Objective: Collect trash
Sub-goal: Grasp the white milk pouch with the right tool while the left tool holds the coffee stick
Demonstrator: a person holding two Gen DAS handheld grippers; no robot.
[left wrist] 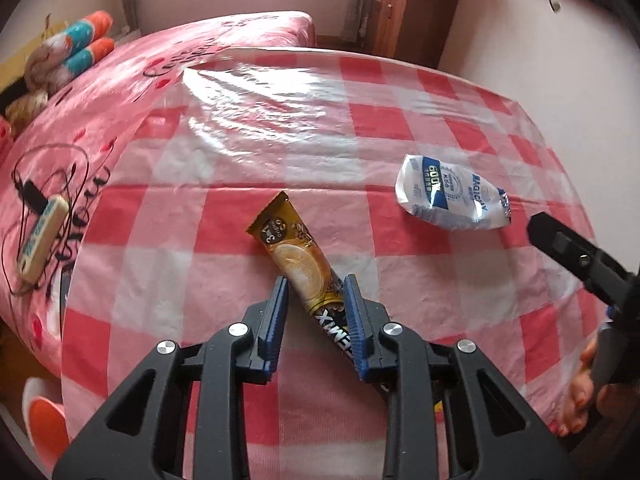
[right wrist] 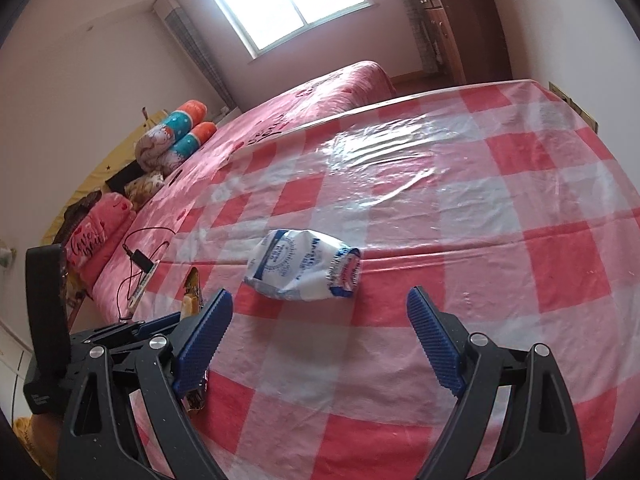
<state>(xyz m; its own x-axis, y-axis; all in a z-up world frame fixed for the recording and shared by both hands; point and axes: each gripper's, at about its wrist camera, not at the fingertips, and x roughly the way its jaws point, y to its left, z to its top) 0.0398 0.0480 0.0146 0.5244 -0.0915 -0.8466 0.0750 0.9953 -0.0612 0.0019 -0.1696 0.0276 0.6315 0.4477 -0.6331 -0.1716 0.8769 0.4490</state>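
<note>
Left gripper (left wrist: 316, 284): clamped on the coffee sachet (left wrist: 296, 248), ribbed blue pads bearing on its two long edges near the printed lower end. Gripped low on the stick, presumably so that the flat foil is caught across its narrow width and does not slip out; upper end left free, slanting toward the upper left over the checked tablecloth (left wrist: 360, 120). In the right wrist view, lower tip of the sachet seen poking out beneath the pads, consistent with a carried item rather than one lying flat.

Right gripper (right wrist: 320, 300): released, jaws spread wide, nothing between them. Aimed at the crumpled white wrapper (right wrist: 300, 268), which lies on the cloth just ahead of the fingertips, centre of frame. Wide spread judged suited to the puffed, irregular shape of that wrapper.

No bin or bag visible in either view; drop-off location cannot be told.

Surroundings: pink bed (left wrist: 100, 112) along the left, bearing a small device with black cable (left wrist: 40, 236) and rolled cushions (left wrist: 84, 48) at upper left; wooden cabinet (left wrist: 404, 4) at top. Nothing lying between the right gripper and the wrapper. Glossy cloth creased; possible slipping of the wrapper under a one-sided push.
</note>
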